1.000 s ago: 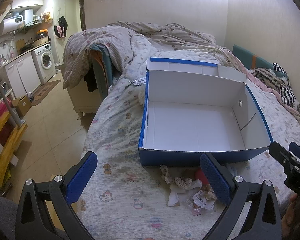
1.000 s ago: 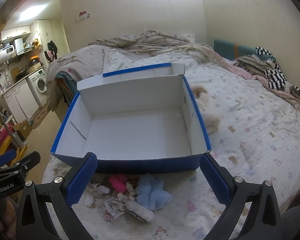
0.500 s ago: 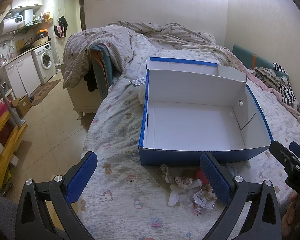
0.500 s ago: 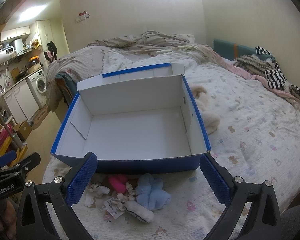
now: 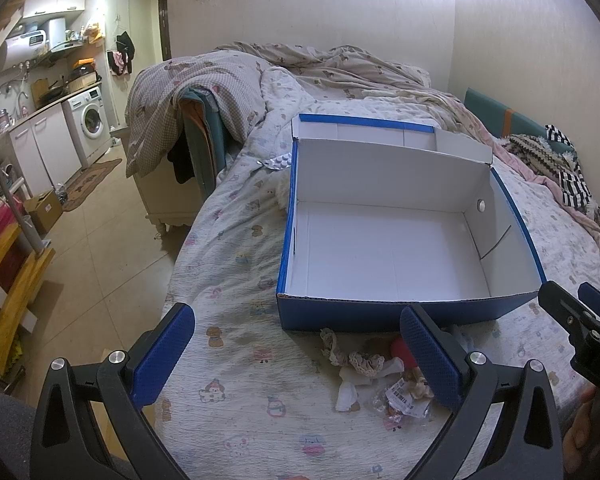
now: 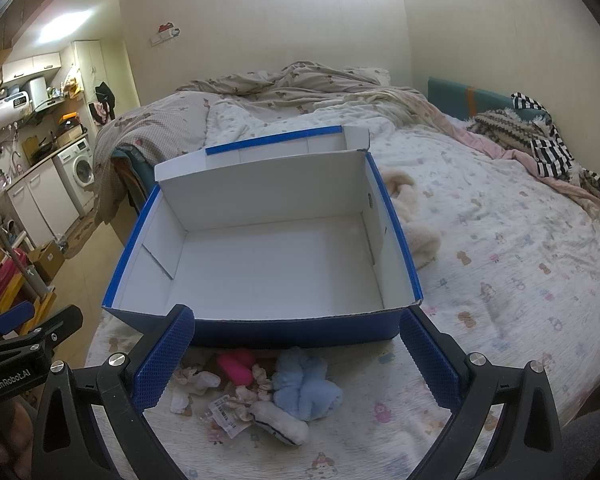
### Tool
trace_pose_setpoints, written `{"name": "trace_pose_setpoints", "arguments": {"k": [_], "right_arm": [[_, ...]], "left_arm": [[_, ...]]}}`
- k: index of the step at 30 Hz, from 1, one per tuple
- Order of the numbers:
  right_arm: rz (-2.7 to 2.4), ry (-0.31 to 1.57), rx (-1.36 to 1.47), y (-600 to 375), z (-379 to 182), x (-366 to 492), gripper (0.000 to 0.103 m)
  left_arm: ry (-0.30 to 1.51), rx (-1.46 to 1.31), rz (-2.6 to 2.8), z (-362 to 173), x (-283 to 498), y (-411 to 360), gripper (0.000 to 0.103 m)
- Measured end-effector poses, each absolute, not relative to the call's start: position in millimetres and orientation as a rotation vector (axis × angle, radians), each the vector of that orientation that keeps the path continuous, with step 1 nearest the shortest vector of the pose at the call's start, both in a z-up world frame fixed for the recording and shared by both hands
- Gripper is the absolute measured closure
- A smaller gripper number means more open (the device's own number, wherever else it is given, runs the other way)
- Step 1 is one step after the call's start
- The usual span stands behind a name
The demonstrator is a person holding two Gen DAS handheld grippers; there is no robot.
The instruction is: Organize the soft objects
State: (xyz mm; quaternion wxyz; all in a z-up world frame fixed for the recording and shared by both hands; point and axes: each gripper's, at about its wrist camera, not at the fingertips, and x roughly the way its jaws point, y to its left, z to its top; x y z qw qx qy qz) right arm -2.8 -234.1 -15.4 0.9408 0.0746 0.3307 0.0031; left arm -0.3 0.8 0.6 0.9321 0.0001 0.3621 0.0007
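— Where do the soft things lie from the claws?

— In a small heap [image 6: 256, 388] on the bedspread [image 6: 500, 280], just in front of the near wall of the blue box [image 6: 284, 326], which stands bare inside. The pale blue plush [image 6: 306, 394] and the pink piece [image 6: 236, 366] sit almost centred between the fingers of the right gripper [image 6: 300, 360]. For the left gripper [image 5: 296, 356] the heap is off toward its right finger.

— So the right is nearer?

— I judge so — it is squarely lined up. The heap runs crosswise, along the box wall.

— And the claws?

— Both spread wide, holding nothing, touching nothing.
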Motion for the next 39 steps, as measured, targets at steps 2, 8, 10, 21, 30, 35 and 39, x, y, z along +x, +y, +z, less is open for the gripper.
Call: {"name": "trace_pose_setpoints", "arguments": {"k": [2,8,10,21,30,35,39], "right_arm": [[0.007,0.675,0.152,-234,-15,-3,0.000],[0.004,0.684,0.157,-234,-16,-3,0.000],[0.002,0.703,0.159,-232,-18,-2,0.000],[0.053,0.949,0.134,-224,-56,11,0.000],[0.134,1.190,0.288,-245,-80,36,0.000],[0.166,1.280,0.347,-258,-89,54,0.000],[0.163,1.301,0.359,-261,-100,65,0.000]], "left_arm": [[0.741,0.000,0.002,1,0,1,0.000],[0.735,0.005,-0.002,0,-2,0,0.000],[0.734,0.009,0.002,0,-5,-1,0.000],[0.884,0.015,0.036,-23,5,6,0.000],[1.061,-0.049,0.101,-50,25,29,0.001],[1.195,-0.131,0.106,-71,44,49,0.010],[1.260,-0.165,0.084,-79,58,51,0.012]]}}
